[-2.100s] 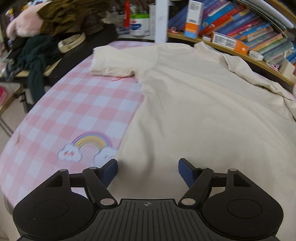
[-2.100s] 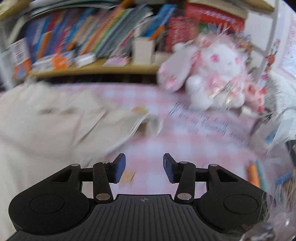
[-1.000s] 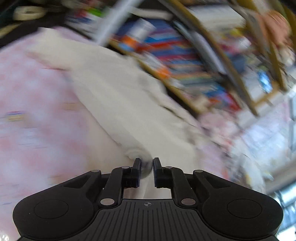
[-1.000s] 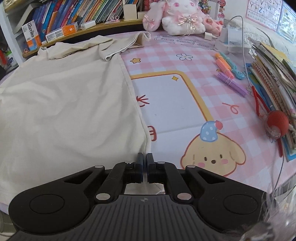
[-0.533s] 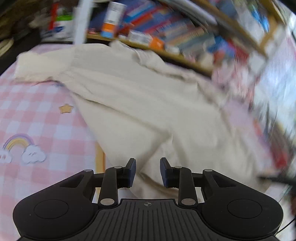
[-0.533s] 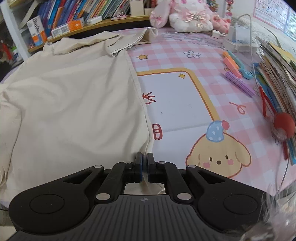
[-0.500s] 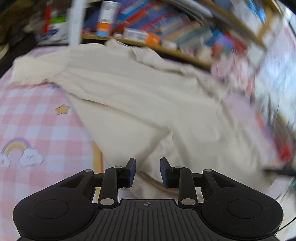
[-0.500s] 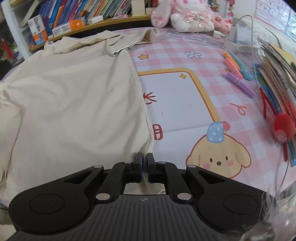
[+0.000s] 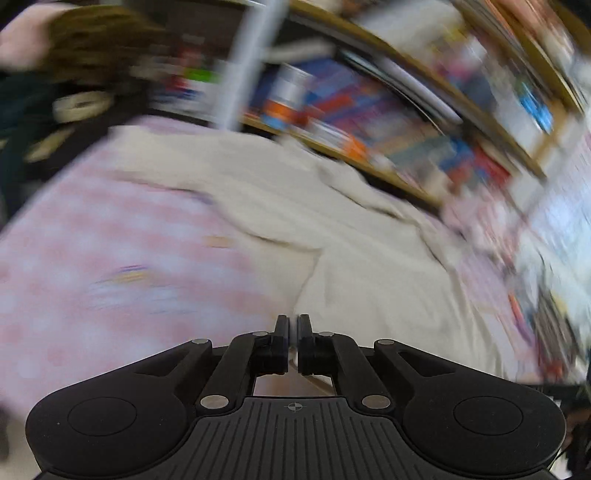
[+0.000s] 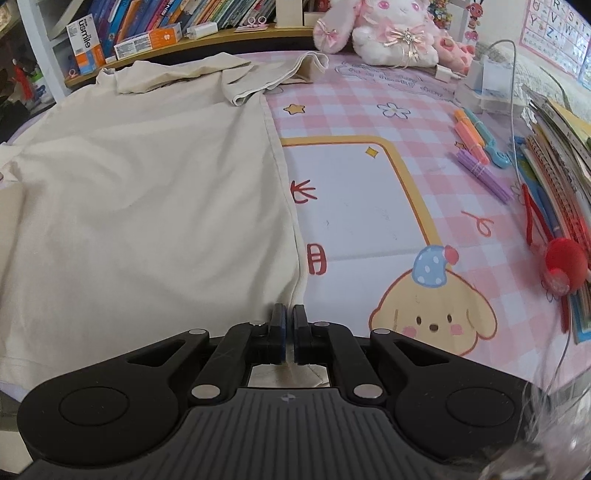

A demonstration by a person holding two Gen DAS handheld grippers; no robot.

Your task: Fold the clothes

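- My right tongs [image 10: 289,328] were pressed together on the near hem corner of the cream shirt [image 10: 147,184]; the pinched cloth itself was hidden behind the fingers.
- The shirt lay spread flat on the pink checked bench [image 10: 369,206], collar toward the bookshelf [image 10: 184,22].
- My left tongs [image 9: 293,341] were pressed together at the shirt's [image 9: 332,236] near edge; heavy blur kept me from telling whether any cloth was caught between them.
- The bookshelf in the left view was a smear of colour.
- A plush rabbit [image 10: 384,33] sat at the far edge, its top cut off.
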